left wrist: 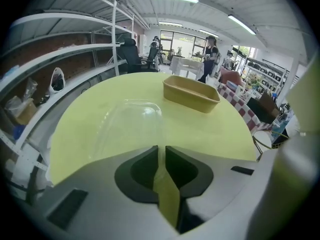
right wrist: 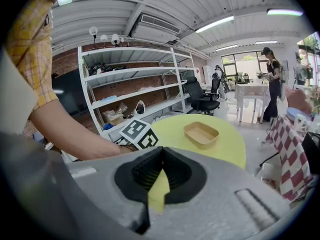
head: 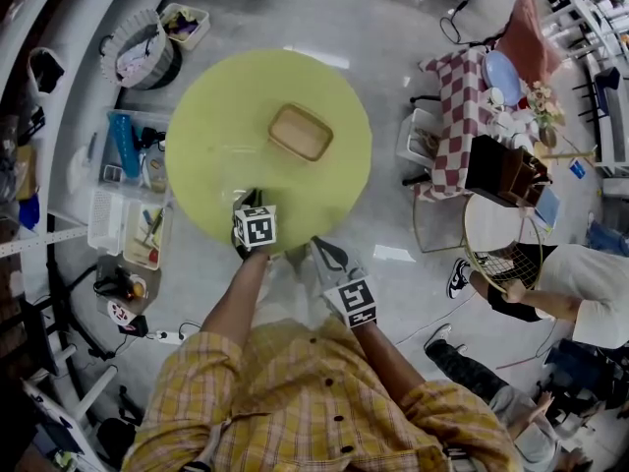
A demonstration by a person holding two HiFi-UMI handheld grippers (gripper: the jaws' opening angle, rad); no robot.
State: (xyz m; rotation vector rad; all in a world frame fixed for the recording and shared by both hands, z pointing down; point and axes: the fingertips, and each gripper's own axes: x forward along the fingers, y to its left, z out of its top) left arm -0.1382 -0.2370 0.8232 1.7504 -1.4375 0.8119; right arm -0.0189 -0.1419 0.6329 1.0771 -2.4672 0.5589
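Left gripper (head: pixel 252 199) outstretched (jaws pinching clear lid (left wrist: pixel 131 121)); right gripper (head: pixel 318 248) near torso.

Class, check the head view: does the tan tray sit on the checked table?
No, the tan tray sits on the round yellow table.

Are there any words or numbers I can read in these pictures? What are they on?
No text can be read anywhere.
On the left gripper, the marker cube: black-and-white squares, no letters.
On the right gripper, the second cube: the same kind of pattern.
On the clear plastic lid and the tan tray: no label shows.
On the floor bins: any print is too small to read.
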